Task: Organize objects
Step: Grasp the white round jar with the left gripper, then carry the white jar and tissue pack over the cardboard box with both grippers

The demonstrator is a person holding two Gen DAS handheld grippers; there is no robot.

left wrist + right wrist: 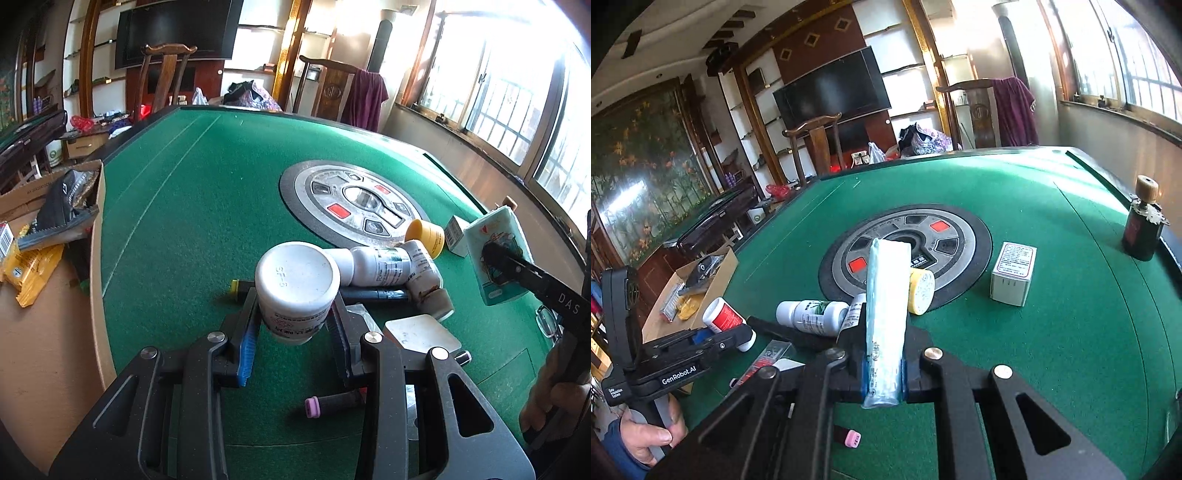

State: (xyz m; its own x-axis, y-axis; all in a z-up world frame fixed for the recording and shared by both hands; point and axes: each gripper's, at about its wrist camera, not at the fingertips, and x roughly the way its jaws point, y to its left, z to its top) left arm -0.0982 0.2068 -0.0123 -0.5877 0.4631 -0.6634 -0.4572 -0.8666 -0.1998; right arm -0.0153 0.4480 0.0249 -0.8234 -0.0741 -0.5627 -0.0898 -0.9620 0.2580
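At the centre of the left wrist view, the left gripper (295, 321) clamps a white jar (297, 288) above the green surface (192, 206). The right gripper (884, 363) is closed tight on a pale blue tissue pack (886, 314), low and central in its own view, with white bottles (812, 314) lying beyond on the surface.

Your left tongs (295, 325) are black with blue pads (246, 350) and round silver screws (216, 336). Your right tongs (884, 369) look the same. White letters (679, 373) mark one side. Your sleeve (613, 443) is blue.
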